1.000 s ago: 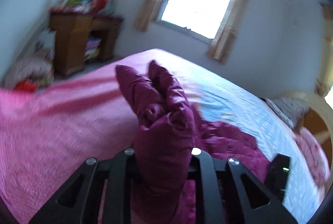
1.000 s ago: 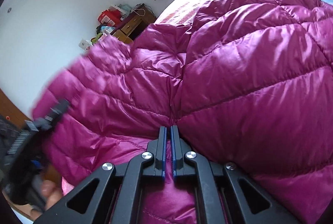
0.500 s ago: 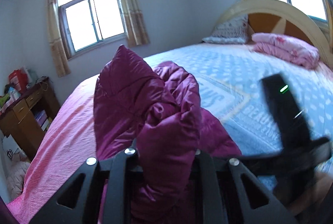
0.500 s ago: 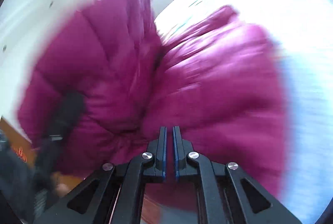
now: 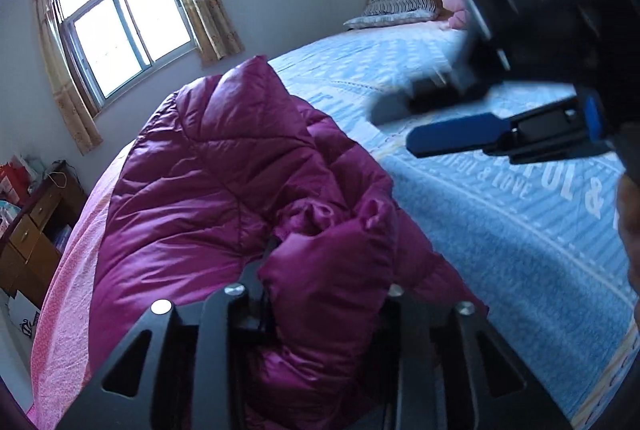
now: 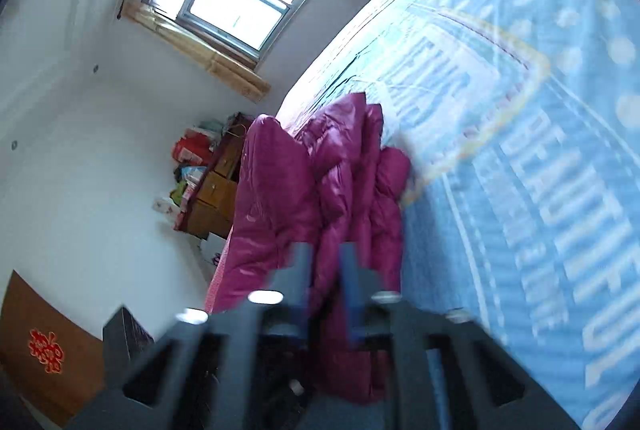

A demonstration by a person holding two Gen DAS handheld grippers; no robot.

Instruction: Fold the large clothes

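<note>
A magenta puffer jacket (image 5: 208, 190) lies bunched on the bed's left part, one quilted flap standing up. In the left wrist view a thick fold of it fills the space between the fingers of my left gripper (image 5: 324, 270). Those jaws are opening, and a dark gap shows beside the left finger. My right gripper (image 5: 392, 126) hovers over the blue cover to the jacket's right with nothing between its blue pads (image 5: 460, 140). Its jaws are opening too. In the right wrist view the right gripper (image 6: 324, 258) is blurred and points at the jacket (image 6: 340, 190) from a short way off.
A blue patterned bedcover (image 5: 500, 230) covers most of the bed and a pink sheet (image 5: 68, 310) its left edge. A pillow (image 5: 400, 2) leans on the curved headboard. A cluttered wooden desk (image 5: 32, 242) stands against the wall below the window (image 5: 128, 30).
The right gripper, shut on the jacket before, has let go and backed away. The left gripper's jaws have widened around their fold. The jacket has sunk onto the bed.
</note>
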